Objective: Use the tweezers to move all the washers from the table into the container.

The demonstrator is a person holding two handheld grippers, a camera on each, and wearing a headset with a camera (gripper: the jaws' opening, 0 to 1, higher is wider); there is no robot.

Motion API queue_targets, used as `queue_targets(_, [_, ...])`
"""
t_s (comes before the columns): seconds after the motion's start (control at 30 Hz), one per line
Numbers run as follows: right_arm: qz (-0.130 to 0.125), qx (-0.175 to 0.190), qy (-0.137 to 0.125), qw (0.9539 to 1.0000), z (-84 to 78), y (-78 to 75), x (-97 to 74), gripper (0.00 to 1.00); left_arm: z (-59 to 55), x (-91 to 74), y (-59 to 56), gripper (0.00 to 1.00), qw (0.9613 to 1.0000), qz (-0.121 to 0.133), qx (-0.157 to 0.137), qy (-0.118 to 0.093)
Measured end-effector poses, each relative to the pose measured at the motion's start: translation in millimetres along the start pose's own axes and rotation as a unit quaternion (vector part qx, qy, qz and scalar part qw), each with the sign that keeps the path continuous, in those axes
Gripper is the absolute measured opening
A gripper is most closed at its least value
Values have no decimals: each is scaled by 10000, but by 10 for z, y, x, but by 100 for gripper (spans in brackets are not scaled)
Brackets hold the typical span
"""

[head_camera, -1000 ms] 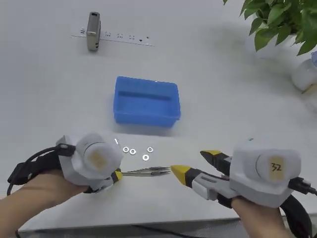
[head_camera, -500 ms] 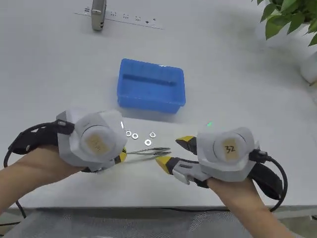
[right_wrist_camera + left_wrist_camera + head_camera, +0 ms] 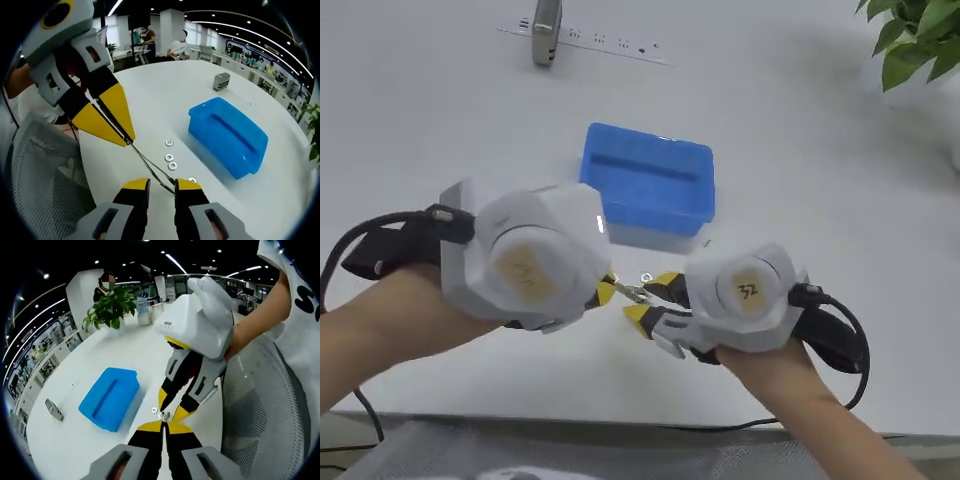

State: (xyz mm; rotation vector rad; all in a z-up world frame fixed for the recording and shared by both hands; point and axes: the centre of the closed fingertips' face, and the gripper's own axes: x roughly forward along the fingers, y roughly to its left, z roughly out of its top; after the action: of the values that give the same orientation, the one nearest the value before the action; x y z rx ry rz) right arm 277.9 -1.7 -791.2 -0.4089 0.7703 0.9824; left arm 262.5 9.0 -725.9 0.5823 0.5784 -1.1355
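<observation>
Pinches the tweezers (image 3: 150, 165) tight at the handle end in the left gripper (image 3: 164, 426). Holds the right gripper (image 3: 161, 186) with jaws narrowly parted around the tweezers' tips. Finds 4 washers (image 3: 169, 158) loose on the bench (image 3: 800, 130) near its front edge, just beside the grippers and just short of the blue container (image 3: 227, 135).

The left hand-held gripper (image 3: 608, 292) and right hand-held gripper (image 3: 650, 299) have white-grey housings (image 3: 480, 240), black jaws tipped yellow, and black cables (image 3: 348, 256); the right's round label (image 3: 748, 291) reads 32.
</observation>
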Motion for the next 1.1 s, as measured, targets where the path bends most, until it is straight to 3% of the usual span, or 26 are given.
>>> queue_targets(0.23, [214,-29,-246,9995,240,99,78,12,51,-110,32,0,9998,18,173,-137])
queue_targets(0.27, [265,-51,-265,9993,266,119,92,10,46,-133,56,0,9995,36,283,-110])
queue_targets(0.4, [340,-162,-365,9986,403,164,157,8,40,-211,154,0,9995,100,266,-101])
queue_targets(0.57, [393,-227,-421,9981,523,122,257,8,-13,-252,265,0,9994,189,297,-35])
queue_targets(0.9, [465,-13,-549,9974,647,9,379,8,-59,-242,469,0,9991,324,283,6])
queue_targets(1.1, [487,67,-497,9976,616,-13,463,9,-125,-180,506,0,9990,280,322,92])
